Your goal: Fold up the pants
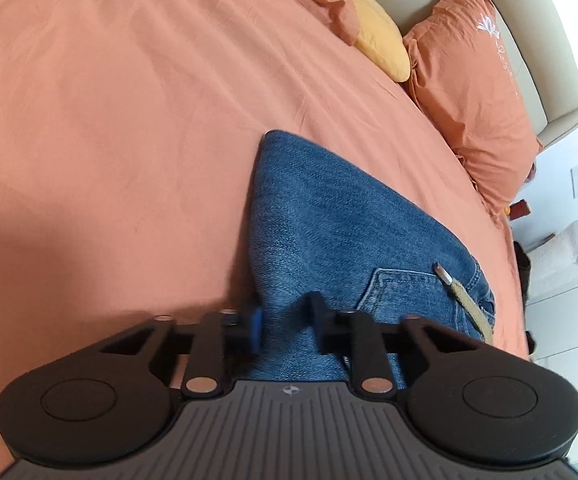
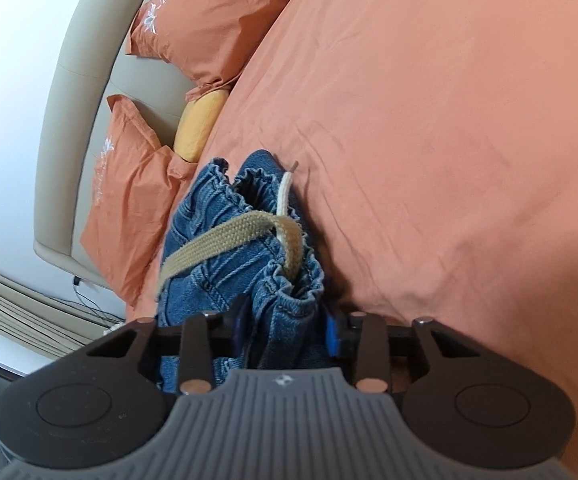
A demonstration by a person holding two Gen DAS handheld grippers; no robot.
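Note:
Blue denim pants (image 1: 329, 224) lie on the orange bed sheet (image 1: 109, 120), with a back pocket and a tan drawstring (image 1: 469, 304) showing. My left gripper (image 1: 285, 320) has its jaws apart, with denim fabric lying between the fingers. In the right wrist view the gathered elastic waistband (image 2: 257, 216) bunches up with the tan drawstring (image 2: 229, 236) looped across it. My right gripper (image 2: 285, 328) also has its jaws apart with the waistband fabric lying between the fingers.
Orange pillows (image 1: 469, 92) and a yellow cushion (image 1: 381, 44) lean on a beige headboard (image 1: 529, 40). A white plush toy (image 1: 577, 244) sits beside the bed. Bare orange sheet stretches across the bed (image 2: 449, 120).

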